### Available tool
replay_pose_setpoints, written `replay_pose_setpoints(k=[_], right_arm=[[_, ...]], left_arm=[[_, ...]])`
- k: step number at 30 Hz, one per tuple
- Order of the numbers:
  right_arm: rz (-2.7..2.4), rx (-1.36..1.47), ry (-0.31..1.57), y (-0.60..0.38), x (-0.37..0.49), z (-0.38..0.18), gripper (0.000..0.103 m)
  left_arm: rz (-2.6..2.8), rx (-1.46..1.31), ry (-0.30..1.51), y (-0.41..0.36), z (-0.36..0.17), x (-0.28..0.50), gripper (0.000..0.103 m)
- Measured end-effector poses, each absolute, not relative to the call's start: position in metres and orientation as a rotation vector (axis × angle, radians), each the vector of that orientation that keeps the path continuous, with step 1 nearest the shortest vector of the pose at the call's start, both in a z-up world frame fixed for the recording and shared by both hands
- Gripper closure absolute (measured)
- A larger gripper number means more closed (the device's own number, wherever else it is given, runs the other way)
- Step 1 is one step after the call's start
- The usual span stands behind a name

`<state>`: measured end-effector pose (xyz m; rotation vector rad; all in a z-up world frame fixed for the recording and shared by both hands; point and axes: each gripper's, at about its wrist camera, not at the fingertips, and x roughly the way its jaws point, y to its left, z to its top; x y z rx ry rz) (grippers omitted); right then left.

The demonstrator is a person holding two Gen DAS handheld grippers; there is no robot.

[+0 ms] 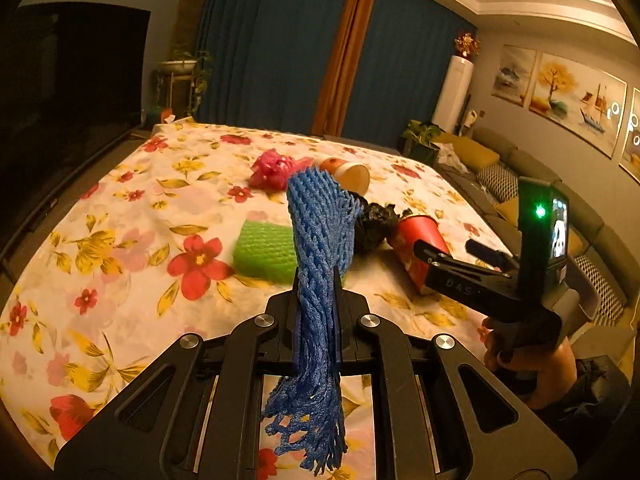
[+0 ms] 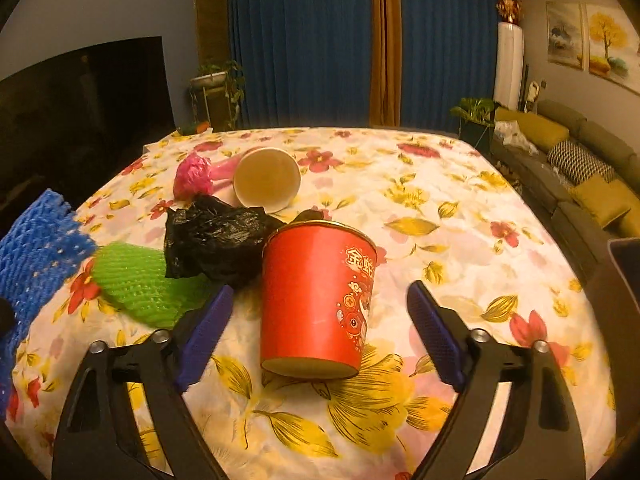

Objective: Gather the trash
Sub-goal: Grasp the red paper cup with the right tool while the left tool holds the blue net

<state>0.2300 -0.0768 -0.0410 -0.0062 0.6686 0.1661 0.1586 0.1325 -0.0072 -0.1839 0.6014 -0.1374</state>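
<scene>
My left gripper (image 1: 318,280) is shut on a blue foam net (image 1: 320,232), which is lifted off the table and hangs out both ends of the jaws. That net also shows at the left edge of the right wrist view (image 2: 36,248). A red paper cup (image 2: 316,300) lies on its side with its base toward my right gripper (image 2: 320,290). The right gripper is open, a finger on each side of the cup, and neither pad touches it. On the cloth behind it lie a black bag (image 2: 220,240), a green foam net (image 2: 136,284), a pale cup (image 2: 266,178) and a pink bag (image 2: 194,176).
The table wears a floral cloth (image 2: 440,208). A sofa with cushions (image 2: 580,168) runs along the right, a dark TV (image 2: 80,100) stands at the left, and blue curtains hang behind. A person's hand (image 1: 532,368) holds the right gripper (image 1: 444,246) near the red cup (image 1: 416,240).
</scene>
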Motion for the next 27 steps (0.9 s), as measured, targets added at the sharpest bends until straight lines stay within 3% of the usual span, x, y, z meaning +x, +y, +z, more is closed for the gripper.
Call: replay_pose_setpoints(k=[13, 27], right_arm=[[0.178, -0.034, 0.758, -0.071, 0.243, -0.053, 0.044], [0.088, 0.050, 0.587, -0.111, 0.160, -0.012, 0.045]], left_arm=[[-0.136, -0.218, 0.589, 0.148, -0.009, 0.153, 0.093], [-0.214, -0.231, 0.571, 0.155, -0.012, 0.150, 0.093]])
